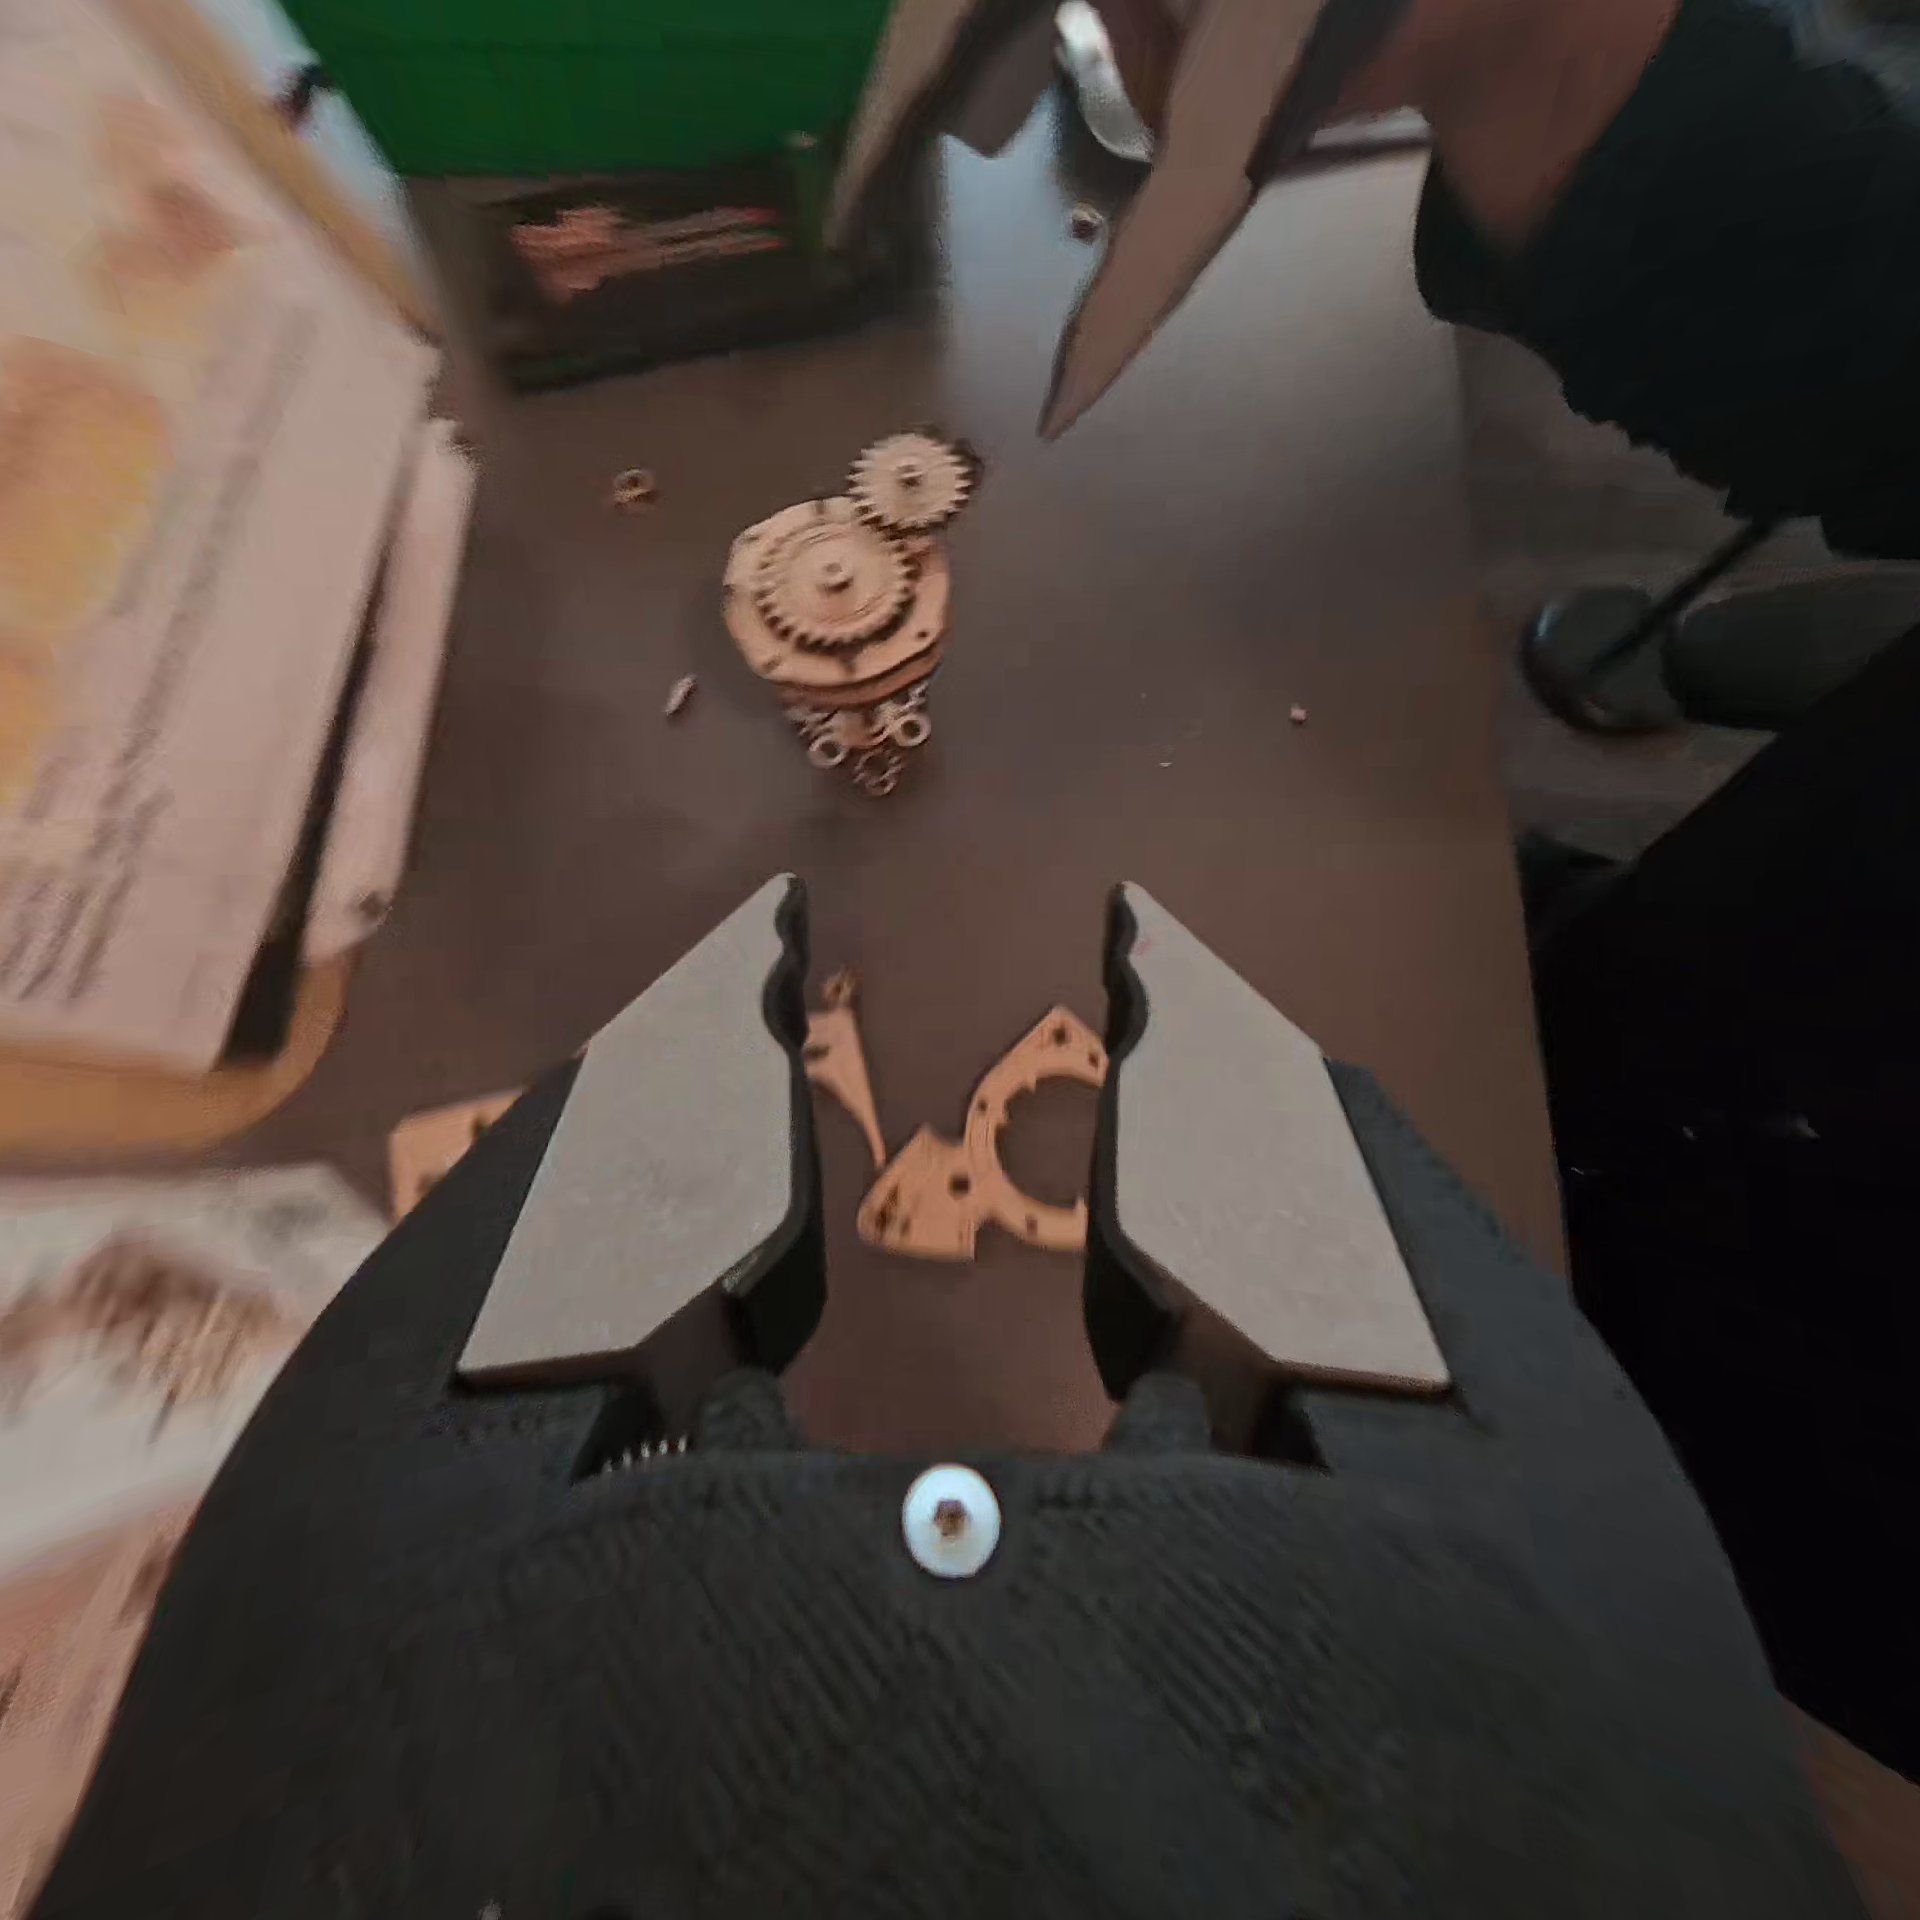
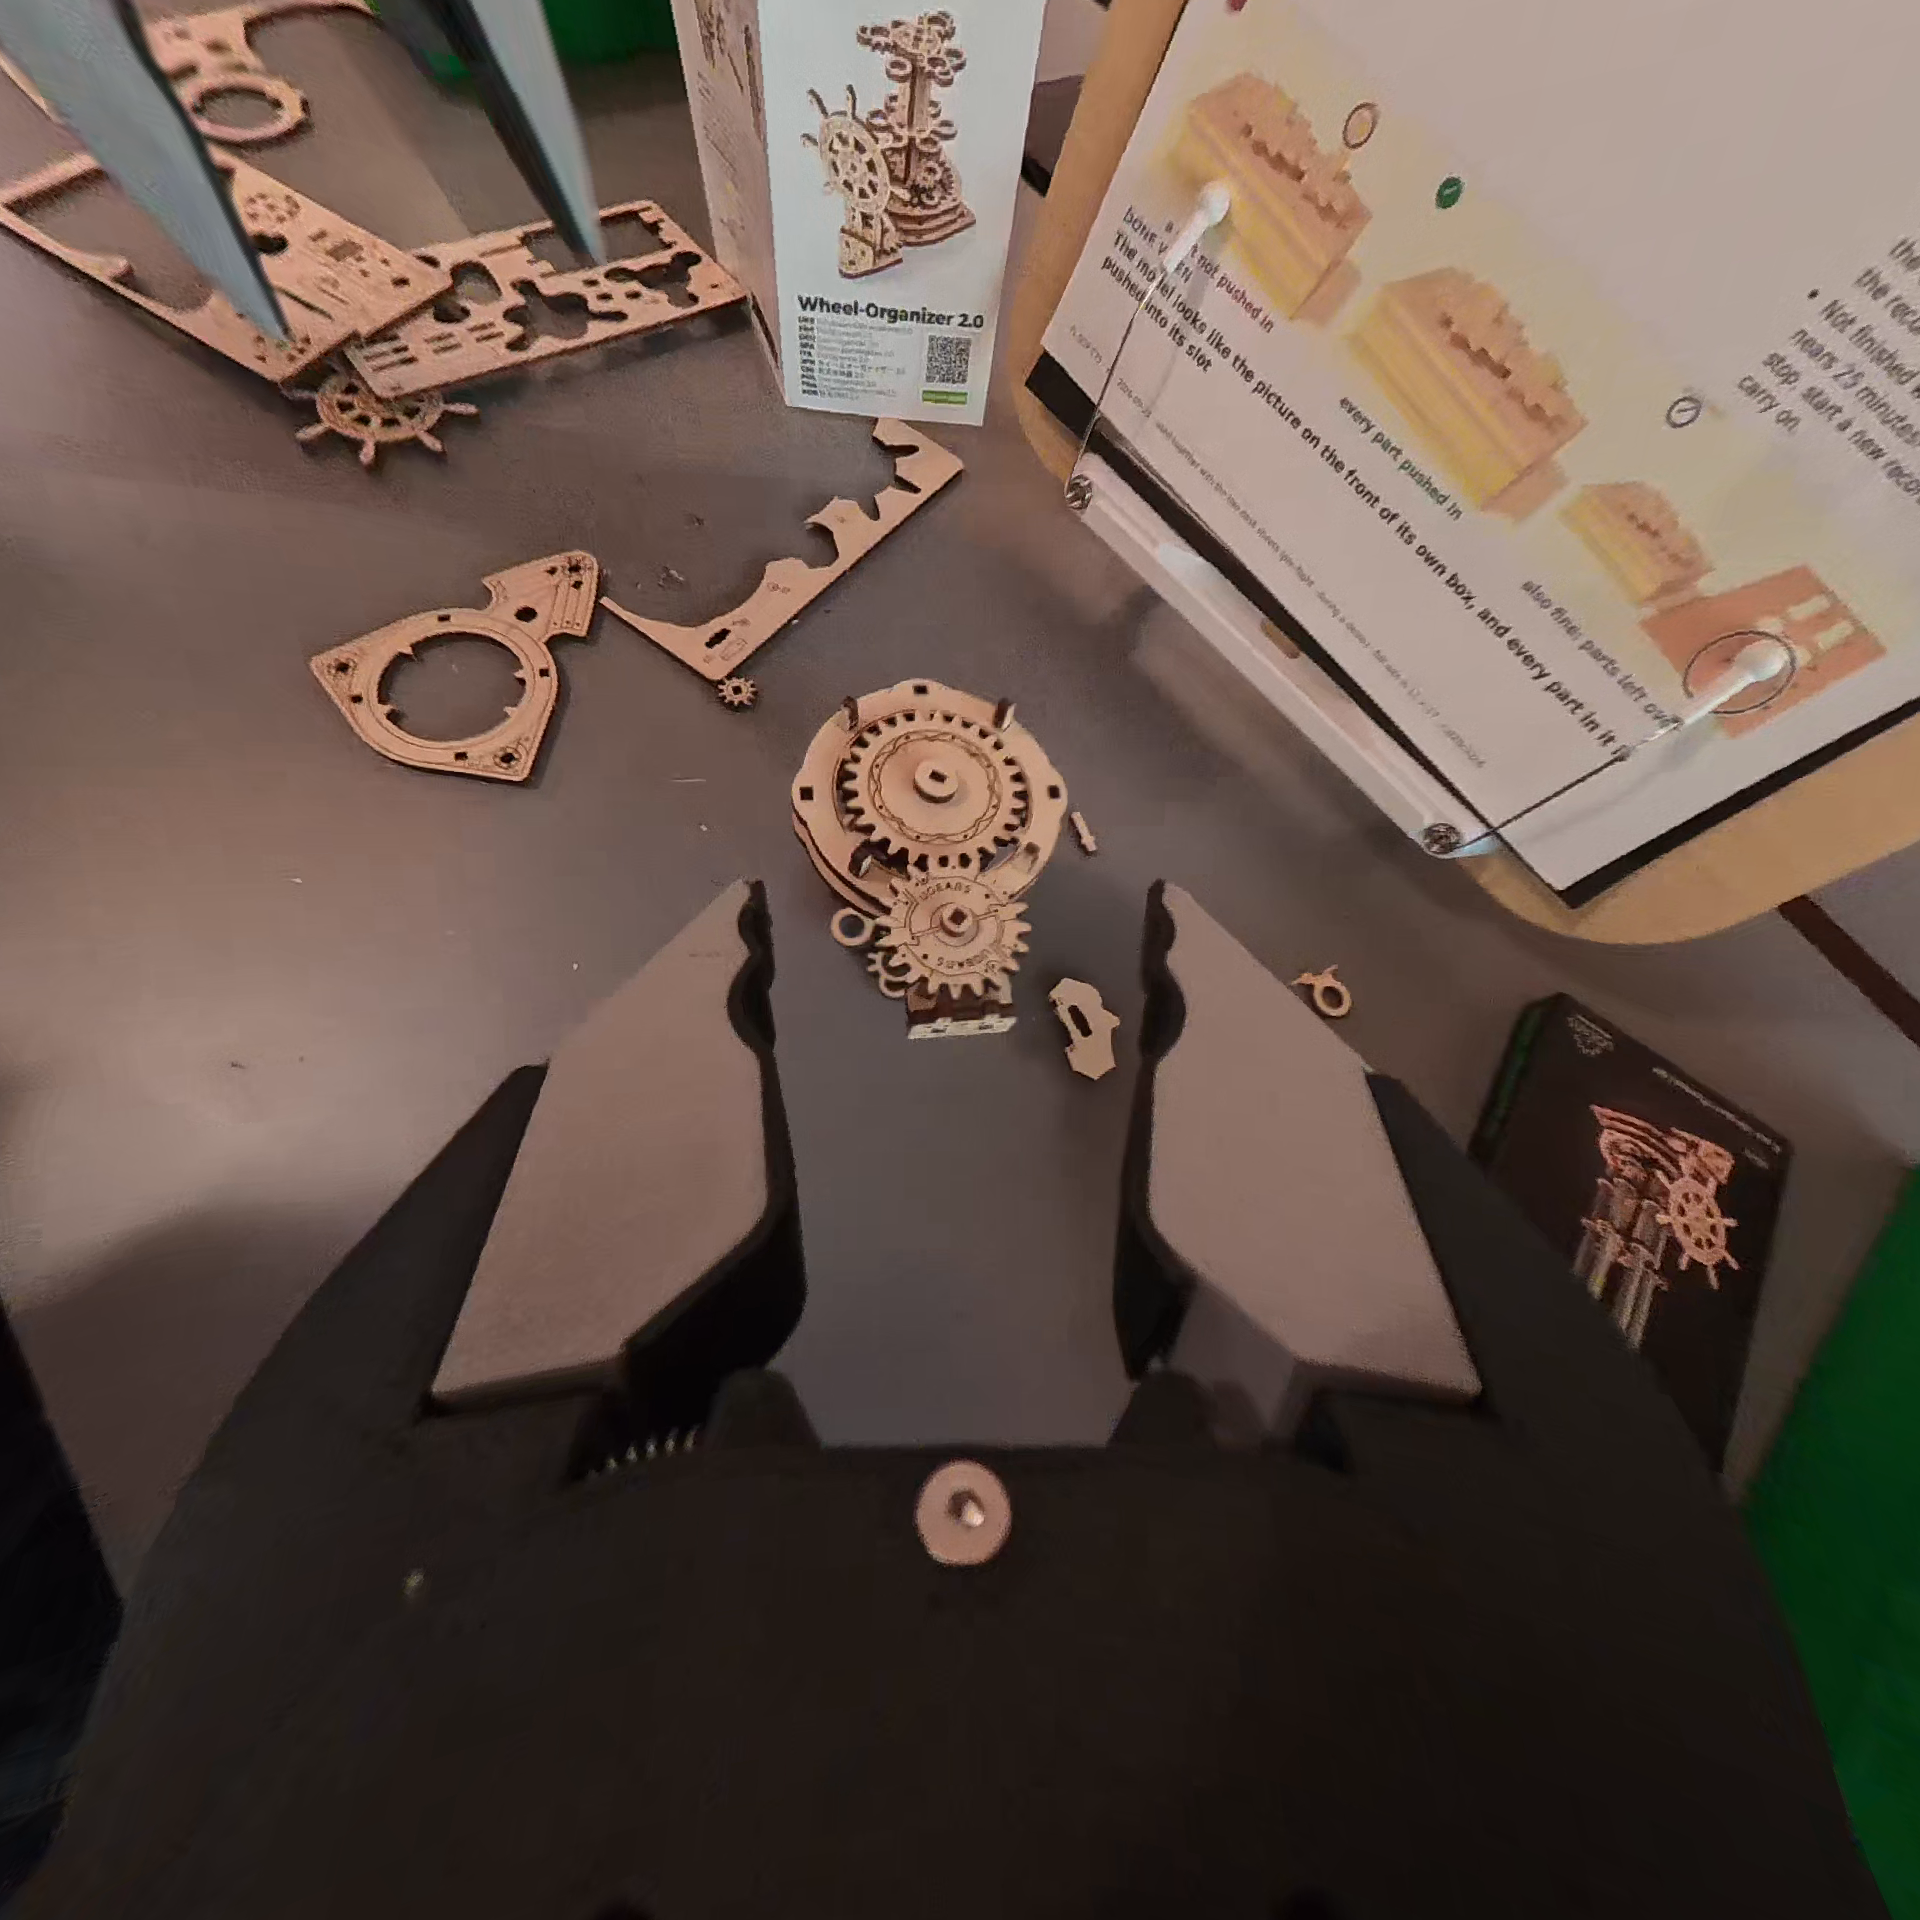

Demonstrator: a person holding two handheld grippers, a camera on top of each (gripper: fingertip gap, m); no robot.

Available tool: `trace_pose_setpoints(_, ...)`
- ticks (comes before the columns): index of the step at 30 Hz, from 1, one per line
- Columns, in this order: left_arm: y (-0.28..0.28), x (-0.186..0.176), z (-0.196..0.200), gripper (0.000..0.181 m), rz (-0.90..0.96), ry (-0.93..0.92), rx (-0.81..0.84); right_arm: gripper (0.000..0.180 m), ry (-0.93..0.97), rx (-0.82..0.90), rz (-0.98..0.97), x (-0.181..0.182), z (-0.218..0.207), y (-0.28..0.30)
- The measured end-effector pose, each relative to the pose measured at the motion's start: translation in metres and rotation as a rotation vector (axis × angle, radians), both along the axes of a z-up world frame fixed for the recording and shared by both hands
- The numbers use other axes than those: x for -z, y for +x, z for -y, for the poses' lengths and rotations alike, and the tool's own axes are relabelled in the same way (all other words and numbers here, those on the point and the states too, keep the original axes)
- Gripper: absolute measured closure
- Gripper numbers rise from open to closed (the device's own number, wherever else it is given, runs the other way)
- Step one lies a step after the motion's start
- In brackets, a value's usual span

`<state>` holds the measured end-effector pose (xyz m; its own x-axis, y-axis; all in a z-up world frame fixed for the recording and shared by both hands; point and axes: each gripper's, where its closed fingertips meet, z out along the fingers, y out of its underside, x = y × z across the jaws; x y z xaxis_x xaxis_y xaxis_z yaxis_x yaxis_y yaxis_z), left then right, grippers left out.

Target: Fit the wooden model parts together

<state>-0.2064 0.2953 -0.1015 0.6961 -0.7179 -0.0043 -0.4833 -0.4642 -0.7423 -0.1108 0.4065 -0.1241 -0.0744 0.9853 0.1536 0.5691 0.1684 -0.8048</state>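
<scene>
Lying mid-table at twelve o'clock from the empty, spread right gripper (image 2: 956,935), the gear stack (image 2: 928,795) is judged light, thin-toothed and breakable, best gripped across its round base plates; the left gripper (image 1: 956,935) is likewise spread and empty.
</scene>
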Motion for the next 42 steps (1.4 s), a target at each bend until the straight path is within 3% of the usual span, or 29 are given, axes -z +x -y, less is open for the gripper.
trace_pose_setpoints(4,0.042,0.051,-0.06,0.111,-0.137,-0.023,0.072,0.112,0.004,0.004,0.059,0.024,-0.005,-0.007)
trace_pose_setpoints(8,0.047,0.055,-0.102,0.104,-0.111,-0.031,0.078,0.122,-0.001,-0.02,0.101,0.041,-0.008,-0.009)
trace_pose_setpoints(10,0.051,0.056,-0.105,0.102,-0.064,-0.08,0.118,0.131,0.022,-0.042,0.115,0.046,-0.008,-0.01)
trace_pose_setpoints(14,0.052,0.068,-0.104,0.115,-0.079,-0.129,0.2,0.144,0.031,-0.114,0.142,0.053,-0.004,-0.009)
trace_pose_setpoints(19,0.051,0.066,-0.107,0.13,-0.02,-0.137,0.261,0.146,0.059,-0.186,0.163,0.054,0.0,-0.007)
trace_pose_setpoints(28,0.058,0.068,-0.102,0.13,0.021,-0.128,0.3,0.14,0.258,-0.287,0.259,0.055,-0.002,0.001)
trace_pose_setpoints(33,0.062,0.069,-0.097,0.126,0.026,-0.119,0.319,0.123,0.14,-0.246,0.222,0.05,0.002,-0.001)
trace_pose_setpoints(38,0.064,0.069,-0.097,0.126,0.055,-0.111,0.327,0.142,0.058,-0.198,0.193,0.049,0.006,-0.002)
trace_pose_setpoints(42,0.064,0.069,-0.099,0.128,0.097,-0.117,0.327,0.143,0.124,-0.254,0.209,0.049,0.007,0.001)
